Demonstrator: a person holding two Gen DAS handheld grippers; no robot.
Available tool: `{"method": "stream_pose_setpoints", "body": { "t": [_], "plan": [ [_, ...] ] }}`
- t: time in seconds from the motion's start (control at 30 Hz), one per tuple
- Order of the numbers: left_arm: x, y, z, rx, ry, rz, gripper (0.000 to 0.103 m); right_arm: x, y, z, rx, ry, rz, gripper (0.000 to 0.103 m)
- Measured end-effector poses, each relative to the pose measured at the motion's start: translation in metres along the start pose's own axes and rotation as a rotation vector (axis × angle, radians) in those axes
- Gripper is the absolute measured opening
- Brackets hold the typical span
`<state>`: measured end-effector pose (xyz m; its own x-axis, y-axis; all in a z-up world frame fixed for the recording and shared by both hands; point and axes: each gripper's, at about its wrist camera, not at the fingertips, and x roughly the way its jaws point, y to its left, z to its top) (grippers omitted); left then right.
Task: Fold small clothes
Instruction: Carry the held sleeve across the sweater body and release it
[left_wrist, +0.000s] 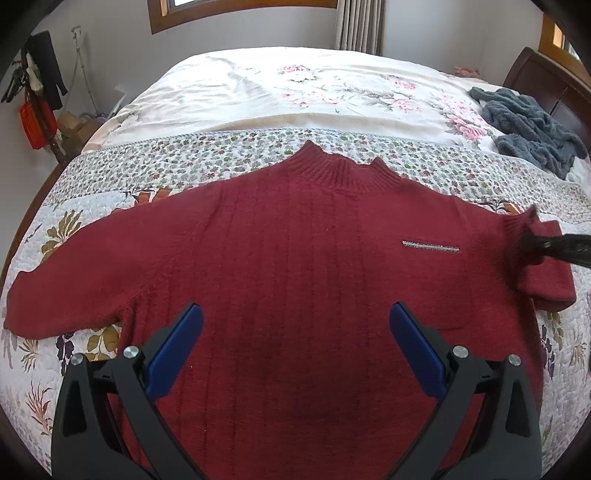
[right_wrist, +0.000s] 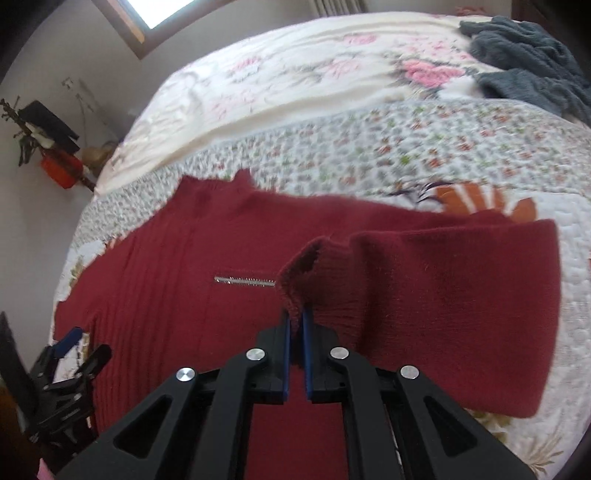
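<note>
Red sweater (left_wrist: 295, 266) lies face up on the quilt (left_wrist: 110, 177) at the near side of the bed, collar away from you, left sleeve (left_wrist: 74, 269) spread flat. Your right gripper (right_wrist: 296, 318) is clamped on the ribbed cuff (right_wrist: 314, 266) of the right sleeve, which is already doubled over toward the chest, close to the silver trim bar (right_wrist: 245, 281). Your left gripper (left_wrist: 295, 317) hovers over the lower body with its jaws wide apart, holding nothing. Judgement: carry the cuff level across the chest, keep the crease parallel to the side seam, and release only once the sleeve lies flat. Room is good: bare quilt beyond the collar; the grey garment (left_wrist: 532, 125) sits well apart at the far right. The bed edge near the left cuff is the margin to watch.
</note>
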<state>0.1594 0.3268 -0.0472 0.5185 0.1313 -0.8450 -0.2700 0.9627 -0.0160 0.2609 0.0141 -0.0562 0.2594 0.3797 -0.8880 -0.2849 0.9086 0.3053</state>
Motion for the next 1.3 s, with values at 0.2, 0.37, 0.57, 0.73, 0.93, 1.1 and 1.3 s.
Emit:
{"method": "stream_pose_setpoints", "body": {
  "t": [0.2, 0.37, 0.57, 0.73, 0.93, 1.1, 1.3],
  "plan": [
    [0.006, -0.002, -0.001, 0.001, 0.014, -0.008, 0.100, 0.027, 0.002, -0.003, 0.010, 0.069, 0.057, 0.016],
    [0.010, -0.016, 0.003, -0.005, 0.037, -0.057, 0.100, -0.002, 0.000, -0.013, -0.014, 0.041, 0.180, 0.030],
    [0.031, -0.062, 0.022, -0.028, 0.166, -0.312, 0.100, -0.049, -0.041, -0.036, 0.054, -0.038, 0.174, 0.030],
    [0.065, -0.104, 0.029, -0.083, 0.296, -0.501, 0.099, -0.067, -0.077, -0.058, 0.102, -0.069, 0.132, 0.030],
    [0.117, -0.144, 0.022, -0.168, 0.445, -0.571, 0.093, -0.073, -0.098, -0.078, 0.139, -0.089, 0.104, 0.031],
    [0.124, -0.156, 0.029, -0.200, 0.450, -0.584, 0.088, -0.074, -0.104, -0.085, 0.130, -0.103, 0.080, 0.031],
    [0.134, -0.161, 0.035, -0.243, 0.502, -0.636, 0.026, -0.077, -0.112, -0.091, 0.147, -0.116, 0.062, 0.031]
  ]
}}
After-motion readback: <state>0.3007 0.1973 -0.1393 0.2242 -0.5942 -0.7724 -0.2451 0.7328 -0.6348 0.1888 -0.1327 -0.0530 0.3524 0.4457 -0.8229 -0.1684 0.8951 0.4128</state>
